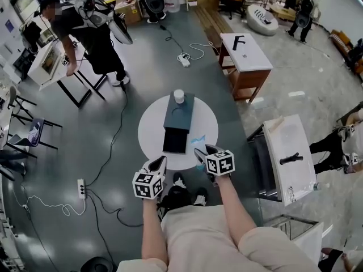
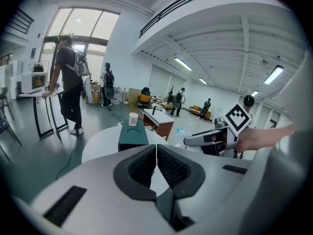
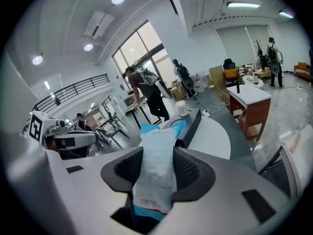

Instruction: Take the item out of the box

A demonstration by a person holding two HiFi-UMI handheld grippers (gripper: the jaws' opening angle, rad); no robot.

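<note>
A dark teal box [image 1: 175, 139] lies open on the round white table [image 1: 150, 123], its lid [image 1: 180, 113] folded back with a white cup [image 1: 179, 96] standing on it. My right gripper [image 1: 198, 152] is just right of the box's near end. It is shut on a pale blue and white packet [image 3: 156, 165], which sticks up between the pads [image 3: 188, 170]. My left gripper [image 2: 156, 163] hovers at the table's near edge, shut and empty. In the left gripper view the box [image 2: 132, 135] is ahead.
A person stands at a white desk [image 1: 48, 61] at the far left. A wooden-legged side table [image 1: 245, 52] is at the back right, and a white bench [image 1: 289, 152] is to the right. Cables and a power strip [image 1: 81, 188] lie on the floor.
</note>
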